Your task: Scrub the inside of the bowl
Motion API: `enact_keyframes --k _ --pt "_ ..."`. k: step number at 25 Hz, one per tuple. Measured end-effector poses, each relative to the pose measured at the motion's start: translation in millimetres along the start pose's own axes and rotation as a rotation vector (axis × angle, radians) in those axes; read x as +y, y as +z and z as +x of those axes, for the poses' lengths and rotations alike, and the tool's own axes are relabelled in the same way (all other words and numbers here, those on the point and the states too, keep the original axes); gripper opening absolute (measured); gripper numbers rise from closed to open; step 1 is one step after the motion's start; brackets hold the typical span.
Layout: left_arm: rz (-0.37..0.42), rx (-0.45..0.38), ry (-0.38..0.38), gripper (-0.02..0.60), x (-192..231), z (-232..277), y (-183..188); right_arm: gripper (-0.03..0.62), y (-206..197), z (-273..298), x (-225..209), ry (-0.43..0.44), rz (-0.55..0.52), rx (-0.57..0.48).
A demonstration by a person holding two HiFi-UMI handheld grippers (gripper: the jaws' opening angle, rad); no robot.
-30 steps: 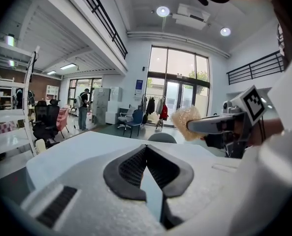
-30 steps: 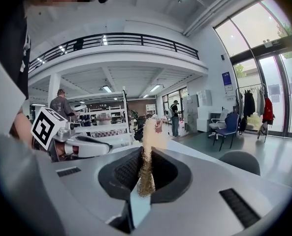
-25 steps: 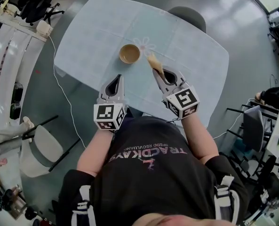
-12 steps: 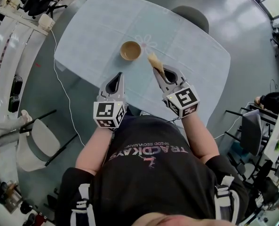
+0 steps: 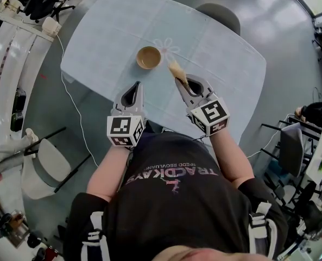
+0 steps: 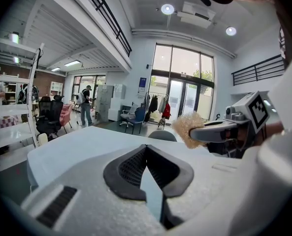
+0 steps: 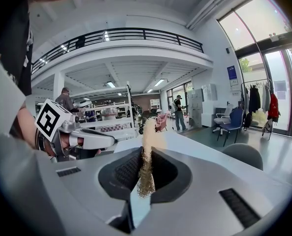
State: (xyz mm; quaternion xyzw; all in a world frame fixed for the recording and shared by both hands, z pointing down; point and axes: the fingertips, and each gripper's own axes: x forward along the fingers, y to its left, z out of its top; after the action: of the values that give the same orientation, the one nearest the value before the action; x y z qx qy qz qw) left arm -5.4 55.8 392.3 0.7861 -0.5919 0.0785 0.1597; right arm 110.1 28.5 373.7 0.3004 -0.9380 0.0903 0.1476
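A tan bowl stands upright on the pale blue table, near its middle. My right gripper is shut on a beige fibrous scrubber, which sticks out past the fingertips just right of the bowl and apart from it. In the right gripper view the scrubber is pinched between the jaws. My left gripper is shut and empty, hovering over the table's near edge below the bowl. The left gripper view shows the shut left gripper and the scrubber off to the right; the bowl is hidden there.
A grey chair stands at the table's far side and a white chair on the floor at left. A white cable runs down past the table's left corner. White shelves line the left.
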Motion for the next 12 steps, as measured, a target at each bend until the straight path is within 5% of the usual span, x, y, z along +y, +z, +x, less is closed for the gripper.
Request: enact_keyframes --k 12 --pt "-0.006 0.011 0.000 0.015 -2.9 1.5 -3.7 0.032 -0.3 -0.1 0.0 0.008 0.006 0.000"
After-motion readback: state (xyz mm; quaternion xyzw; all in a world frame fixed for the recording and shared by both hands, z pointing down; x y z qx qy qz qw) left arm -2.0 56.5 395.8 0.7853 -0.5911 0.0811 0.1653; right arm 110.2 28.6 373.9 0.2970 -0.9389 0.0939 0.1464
